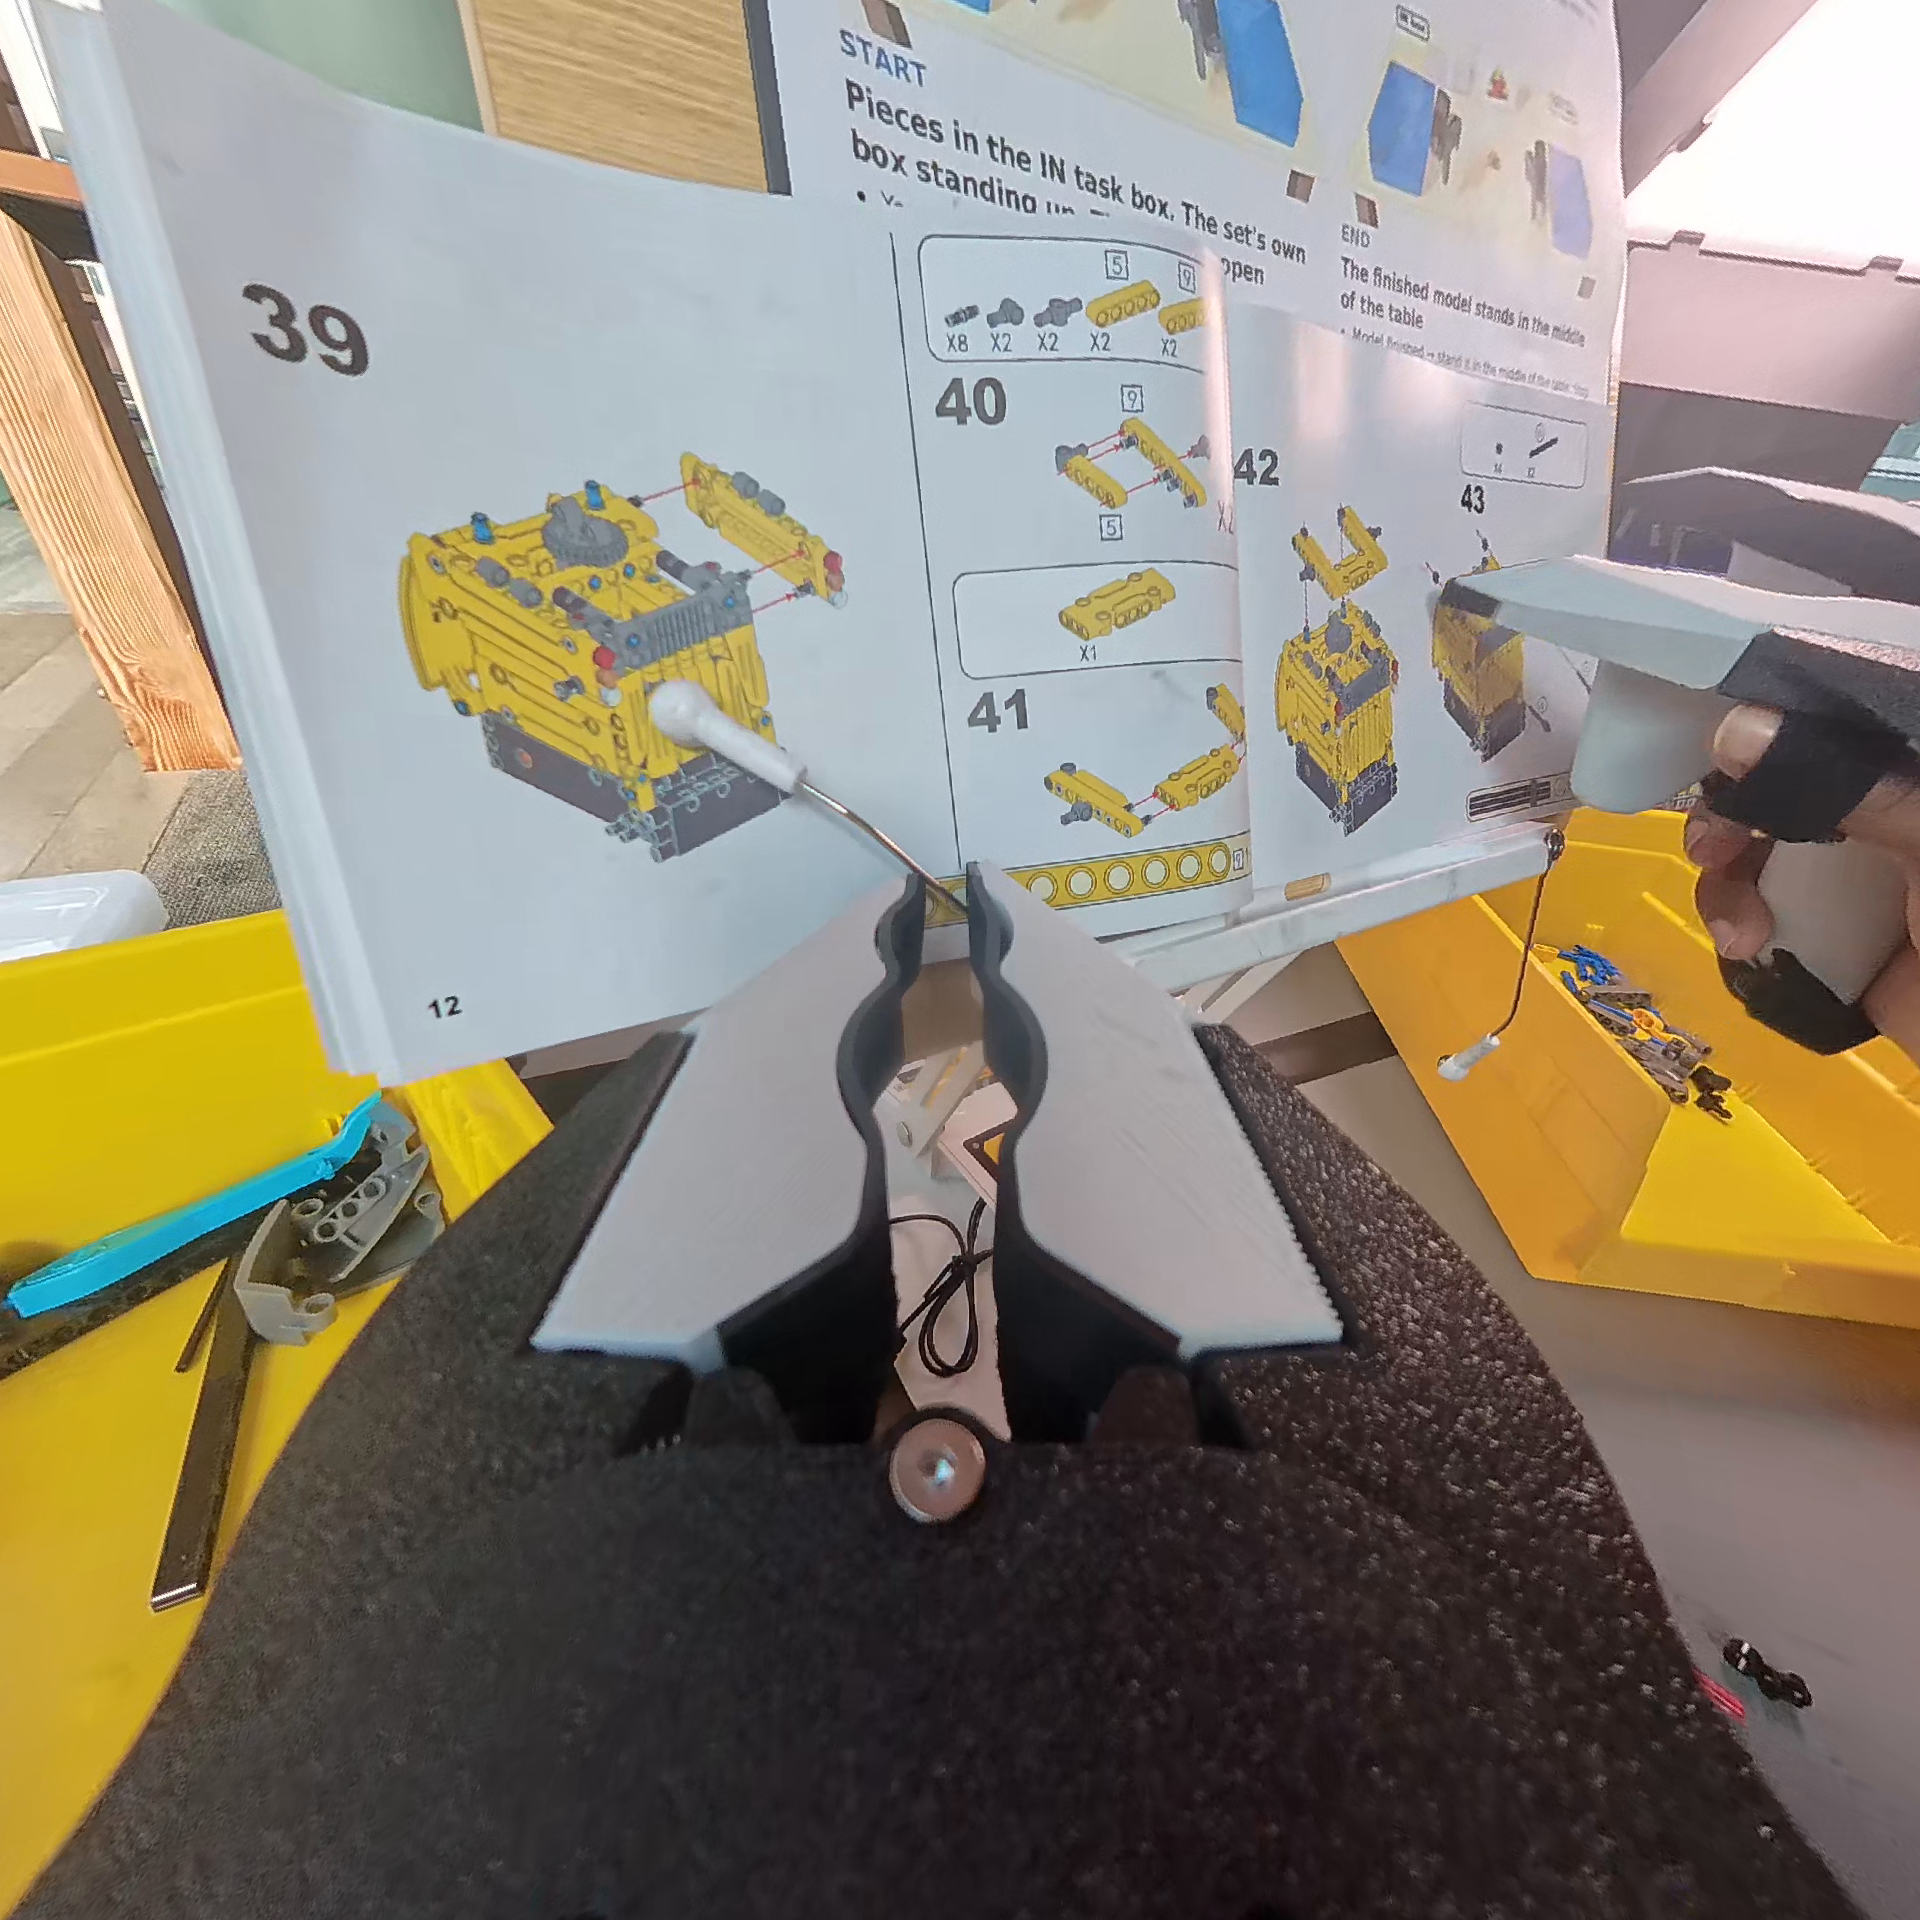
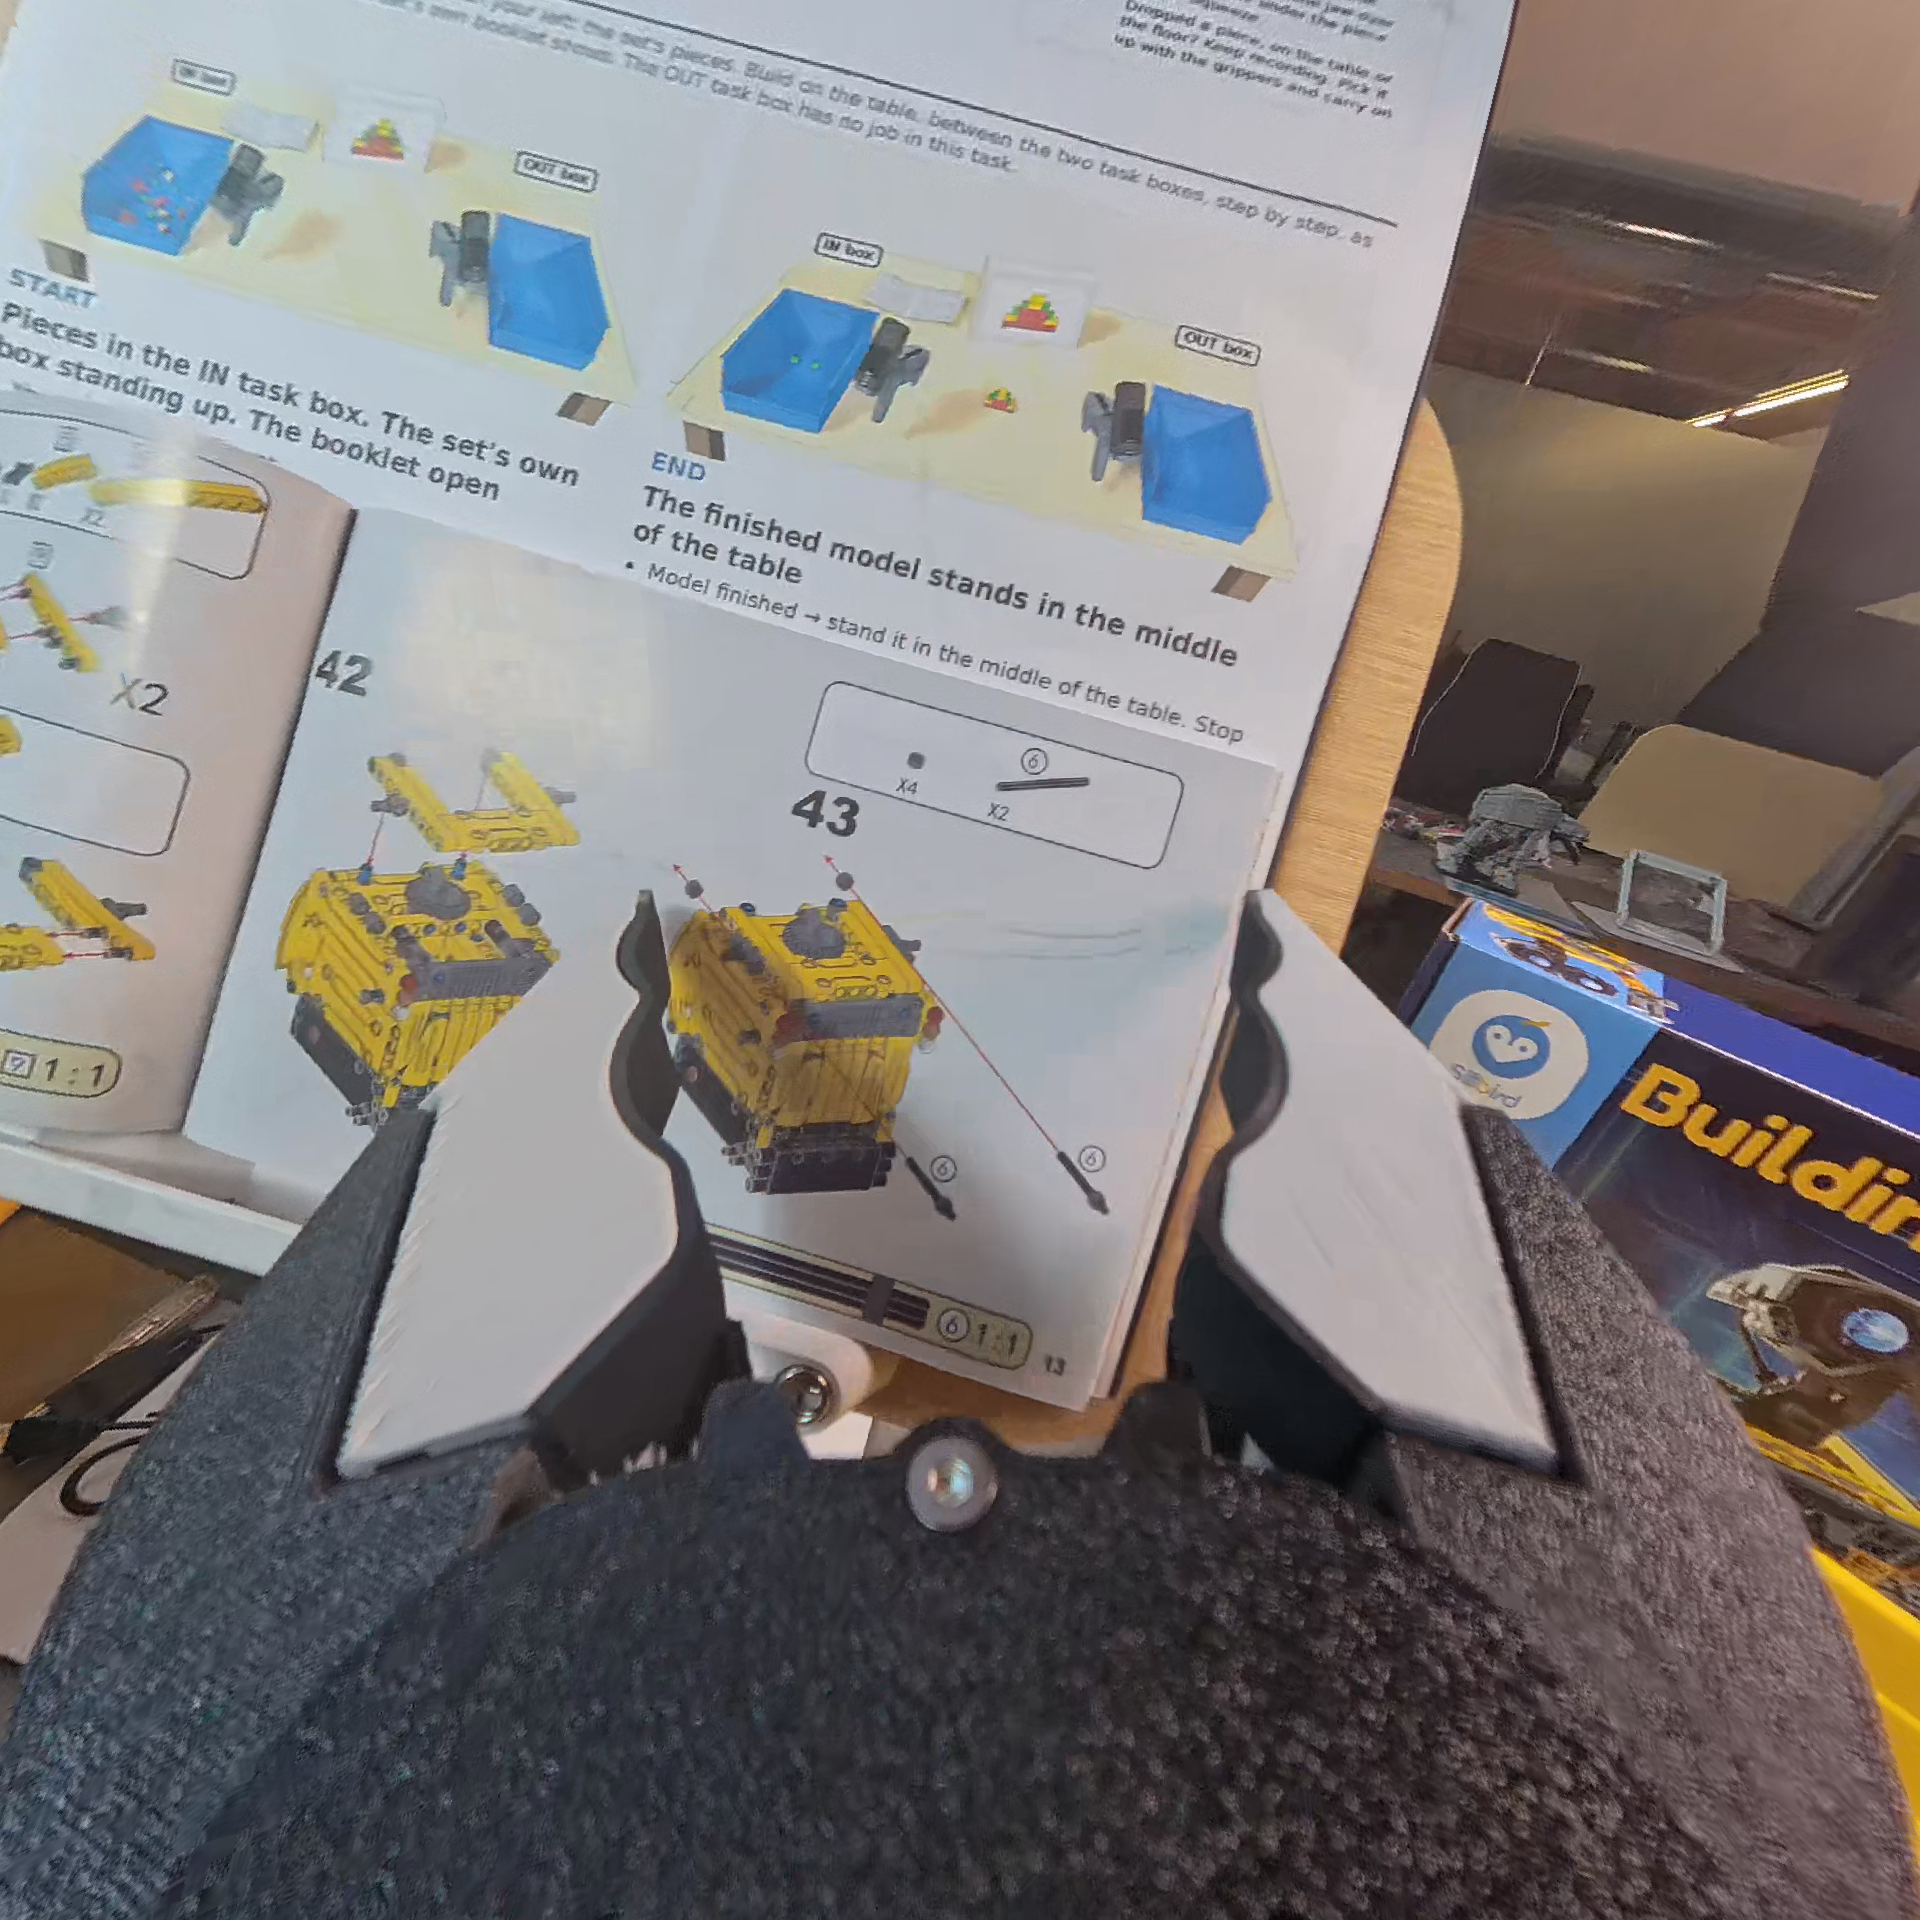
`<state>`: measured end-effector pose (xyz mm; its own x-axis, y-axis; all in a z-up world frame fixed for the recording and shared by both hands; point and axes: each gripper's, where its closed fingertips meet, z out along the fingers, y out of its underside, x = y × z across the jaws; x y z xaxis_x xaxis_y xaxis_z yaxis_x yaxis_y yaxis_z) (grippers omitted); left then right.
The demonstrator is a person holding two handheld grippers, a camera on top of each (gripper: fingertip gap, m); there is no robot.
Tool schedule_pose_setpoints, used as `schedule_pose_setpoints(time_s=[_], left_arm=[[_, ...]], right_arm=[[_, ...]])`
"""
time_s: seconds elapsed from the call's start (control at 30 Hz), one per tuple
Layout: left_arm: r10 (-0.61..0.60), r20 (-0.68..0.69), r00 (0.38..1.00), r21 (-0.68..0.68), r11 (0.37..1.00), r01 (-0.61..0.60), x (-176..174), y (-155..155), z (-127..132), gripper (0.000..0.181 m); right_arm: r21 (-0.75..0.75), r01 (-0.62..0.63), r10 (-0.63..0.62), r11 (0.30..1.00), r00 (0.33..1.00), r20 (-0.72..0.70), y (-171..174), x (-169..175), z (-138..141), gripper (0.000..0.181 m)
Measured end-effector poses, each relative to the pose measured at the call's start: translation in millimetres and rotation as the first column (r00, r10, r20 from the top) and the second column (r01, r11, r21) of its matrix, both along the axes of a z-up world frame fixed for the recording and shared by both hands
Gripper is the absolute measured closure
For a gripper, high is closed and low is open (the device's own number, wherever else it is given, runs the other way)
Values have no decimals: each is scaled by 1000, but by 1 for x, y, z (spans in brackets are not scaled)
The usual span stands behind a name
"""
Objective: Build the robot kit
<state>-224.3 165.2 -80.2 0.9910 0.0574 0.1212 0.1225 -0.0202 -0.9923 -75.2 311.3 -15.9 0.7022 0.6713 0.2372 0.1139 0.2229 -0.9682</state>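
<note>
An open instruction booklet [image 1: 582, 582] stands on a white book stand [image 1: 1382, 894], with a printed sheet [image 1: 1195, 135] behind it. My left gripper [image 1: 945, 896] is shut on the stand's thin metal page-holder arm [image 1: 873, 831]. The arm's white tip [image 1: 691, 717] rests on the booklet's left page. My right gripper [image 2: 951, 987] is open and empty, close in front of the booklet's right page [image 2: 831, 987]. In the left wrist view one of its fingers [image 1: 1600, 618] touches or nearly touches that page, and a gloved hand [image 1: 1766, 831] holds it. A second holder arm [image 1: 1496, 1029] dangles loose.
Yellow bins stand on both sides: the left bin [image 1: 156, 1039] holds a blue tool [image 1: 187, 1226] and a grey part [image 1: 332, 1236], and the right bin [image 1: 1714, 1226] holds small loose pieces [image 1: 1631, 1018]. A blue building-set box [image 2: 1714, 1164] stands right of the stand. A black cable [image 1: 940, 1299] lies below.
</note>
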Motion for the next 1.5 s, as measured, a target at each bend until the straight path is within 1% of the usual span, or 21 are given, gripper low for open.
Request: schedule_pose_setpoints(time_s=[0.07,0.13,0.33,0.43,0.5,0.57,0.63,0.67,0.7,0.73,0.87,0.97,1.03,1.1,1.13,1.2,1.3,1.43,1.47,1.5], left_arm=[[-1,0,1000,3,1000,1,0,0,0,174],[1,-4,1000,3,1000,-1,0,1,1,174],[-1,-14,1000,3,1000,2,0,1,1,175],[-3,-15,1000,4,1000,3,0,0,1,175],[-6,-16,1000,4,1000,6,0,0,1,175],[-5,-16,1000,6,1000,6,0,1,1,175],[-4,-17,1000,7,1000,4,0,1,1,175],[-4,-18,1000,7,1000,4,0,0,1,175],[-4,-19,1000,6,1000,4,0,0,1,175],[-7,-20,1000,6,1000,7,0,0,2,174],[-10,-23,1000,5,1000,10,0,0,2,174],[-10,-20,1000,5,1000,10,0,0,2,174],[-10,-18,1000,6,1000,11,0,0,2,175],[-11,-18,1000,6,1000,11,0,0,2,175],[-12,-19,1000,5,1000,12,1,0,2,175],[-15,-19,1000,3,1000,15,1,0,2,175],[-19,-19,1000,2,1000,19,1,-1,2,174],[-19,-18,1000,4,1000,19,1,0,2,175],[-19,-18,1000,5,1000,19,1,0,2,175],[-19,-18,1000,6,1000,19,1,0,2,175]], right_arm=[[-22,-34,35,999,999,41,6,-6,-5,67],[-8,-36,36,999,997,70,8,-8,-7,68],[36,-43,42,998,998,45,5,-4,-7,76],[66,-48,44,997,997,65,3,-2,-7,82],[106,-35,27,994,997,76,2,5,-1,90],[146,-58,47,988,996,75,-2,6,10,79],[148,-92,74,985,990,119,-2,0,14,67],[137,-111,88,984,983,160,0,-5,12,64],[108,-136,110,985,970,216,2,-12,4,61],[113,-136,105,984,963,247,5,-15,-1,58],[107,-139,109,984,961,253,7,-16,-1,60],[120,-139,106,983,964,245,8,-12,-1,70],[134,-159,121,978,959,256,3,-12,-4,91],[164,-179,130,970,953,273,-5,-15,-7,106],[172,-180,128,968,952,278,-7,-16,-7,110],[199,-163,104,966,955,277,-9,-13,-6,109],[304,-112,25,946,961,276,-16,-4,-3,111],[380,-62,-38,923,967,251,-26,12,-10,114],[393,-48,-53,918,969,242,-28,16,-11,116],[400,-48,-52,915,970,237,-30,19,-12,121]])
